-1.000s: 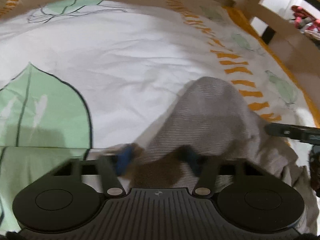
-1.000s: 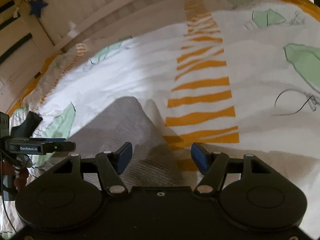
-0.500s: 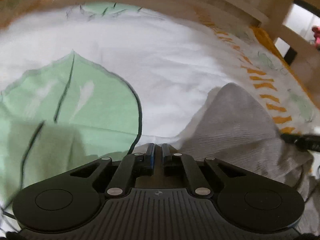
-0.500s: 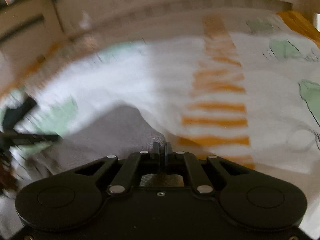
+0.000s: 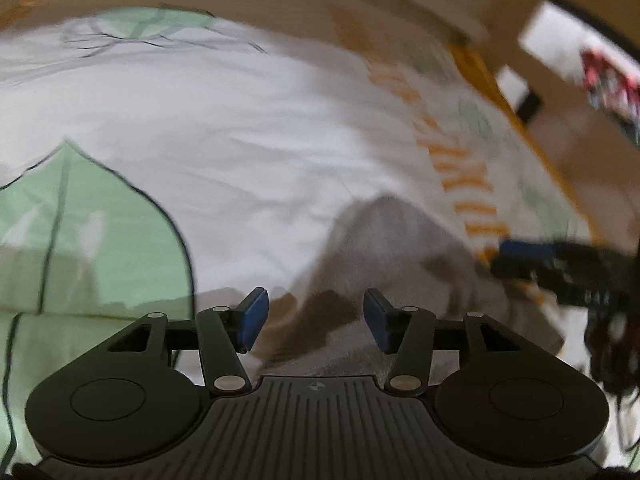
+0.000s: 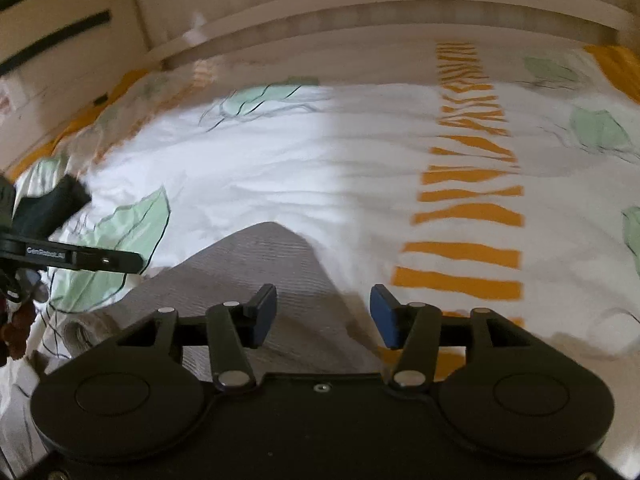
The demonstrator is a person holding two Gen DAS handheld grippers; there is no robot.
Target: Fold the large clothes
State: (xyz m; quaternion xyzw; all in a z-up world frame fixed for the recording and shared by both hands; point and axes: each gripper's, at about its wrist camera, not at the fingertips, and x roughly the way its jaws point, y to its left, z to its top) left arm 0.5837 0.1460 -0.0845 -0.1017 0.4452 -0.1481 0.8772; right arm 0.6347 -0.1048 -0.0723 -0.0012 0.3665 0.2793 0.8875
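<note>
A grey ribbed garment (image 5: 392, 248) lies on the bed, its far end a rounded point. It also shows in the right wrist view (image 6: 256, 264). My left gripper (image 5: 314, 318) is open and empty just above the garment's near left edge. My right gripper (image 6: 322, 314) is open and empty over the garment's near right edge, where it meets the sheet. The right gripper shows at the right of the left wrist view (image 5: 560, 268), and the left gripper's arm shows at the left of the right wrist view (image 6: 80, 258).
The bed sheet (image 5: 240, 140) is white with green leaf prints (image 5: 88, 232) and a band of orange stripes (image 6: 464, 208). A pale wooden bed frame (image 6: 360, 12) runs along the far side. Furniture stands beyond the bed at the right (image 5: 568, 92).
Half a second ago both grippers were shut on the garment's edges. Now both are open and the cloth lies released on the bed. Both views have drawn back a little.
</note>
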